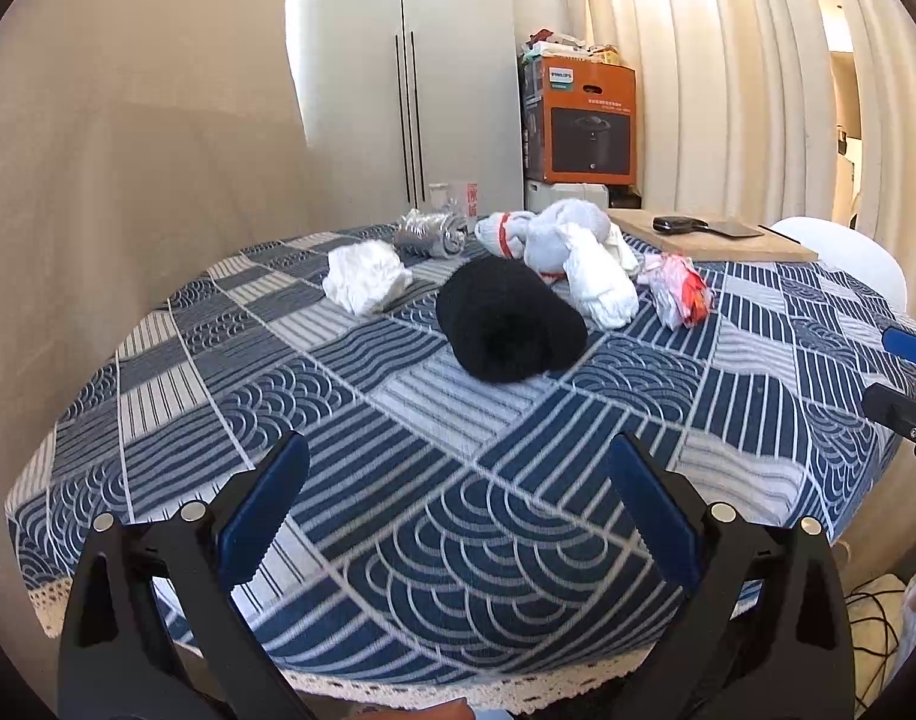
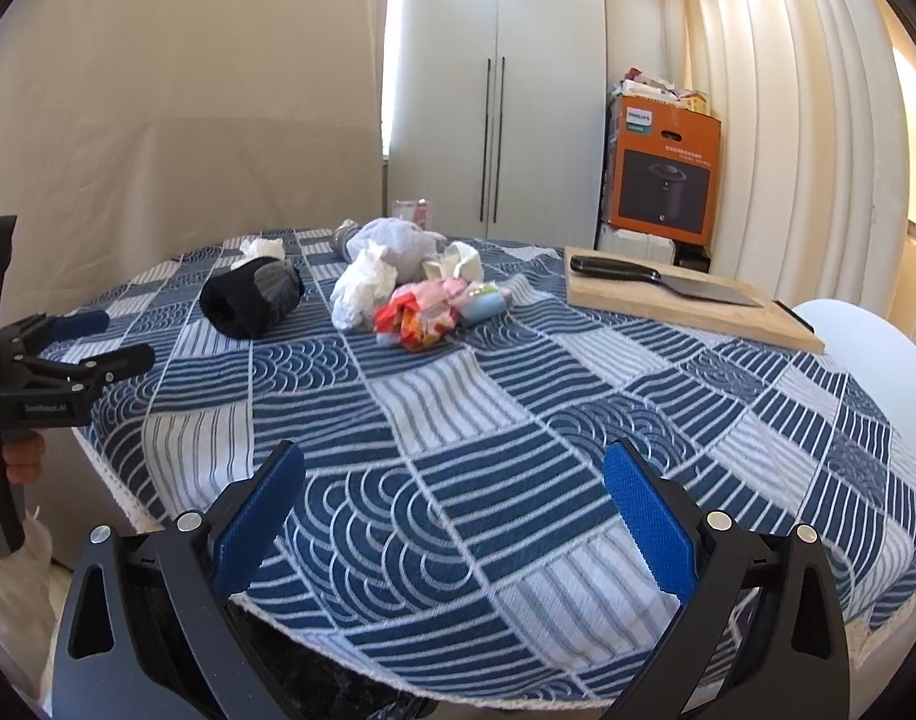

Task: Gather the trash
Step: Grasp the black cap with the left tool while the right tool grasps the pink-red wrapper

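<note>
Trash lies at the far side of a round table under a blue patterned cloth (image 1: 458, 420). A crumpled white tissue (image 1: 368, 282) rests left of a rolled black sock (image 1: 508, 327); a red and white crumpled wrapper (image 1: 676, 294) is on the right. In the right wrist view the same wrapper (image 2: 416, 315) sits beside another white tissue wad (image 2: 362, 288) and a pink packet (image 2: 452, 294). My left gripper (image 1: 458, 444) hovers open over the near table edge, holding nothing. My right gripper (image 2: 455, 449) is also open and empty, well short of the pile.
White and grey socks (image 1: 565, 252) are heaped behind the trash. A wooden cutting board (image 2: 691, 300) with a cleaver (image 2: 655, 279) lies at the right. A white chair (image 2: 877, 360) stands beyond it. A glass (image 1: 458, 198) and an orange box (image 1: 583, 120) are at the back.
</note>
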Tool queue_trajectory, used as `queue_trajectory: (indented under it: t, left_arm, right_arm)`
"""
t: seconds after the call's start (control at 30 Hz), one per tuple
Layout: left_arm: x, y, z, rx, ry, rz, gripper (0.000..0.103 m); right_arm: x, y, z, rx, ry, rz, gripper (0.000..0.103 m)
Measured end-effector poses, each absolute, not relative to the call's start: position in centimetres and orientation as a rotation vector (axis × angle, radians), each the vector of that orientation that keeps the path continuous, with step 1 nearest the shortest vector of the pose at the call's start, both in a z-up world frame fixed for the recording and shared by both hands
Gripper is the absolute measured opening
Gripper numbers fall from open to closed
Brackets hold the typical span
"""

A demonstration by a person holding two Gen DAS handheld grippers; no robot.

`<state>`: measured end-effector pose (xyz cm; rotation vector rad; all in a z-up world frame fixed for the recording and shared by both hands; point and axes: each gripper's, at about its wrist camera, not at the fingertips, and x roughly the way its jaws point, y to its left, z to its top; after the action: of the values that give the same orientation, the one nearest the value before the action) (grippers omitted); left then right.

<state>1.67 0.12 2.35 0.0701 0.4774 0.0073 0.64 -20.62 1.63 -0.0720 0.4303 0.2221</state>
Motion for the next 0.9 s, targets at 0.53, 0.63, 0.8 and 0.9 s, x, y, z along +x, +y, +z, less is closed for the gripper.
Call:
queue_trajectory:
  t: [0.53, 0.63, 0.8, 0.9]
  left_arm:
    - [6.4, -0.4, 4.5, 0.096, 0.522, -0.011, 0.097]
    - [7.3, -0.8, 4.7, 0.116, 0.533, -0.023, 0.097]
    - [9.3, -1.1, 4.9, 0.136, 0.590, -0.041, 0.097]
    - [10.4, -1.0, 5.2, 0.149, 0.624, -0.042, 0.097]
  right_arm:
    - [6.1, -19.4, 3.7, -0.132, 0.502, 0.225, 0.096]
    - [7.3, -19.0, 4.0, -0.155, 0.513, 0.229, 0.096]
    - [9.9, -18.2, 4.1, -0.181, 0.563, 0.250, 0.096]
    - [11.6, -17.5, 4.1, -0.182, 0.603, 0.291, 0.096]
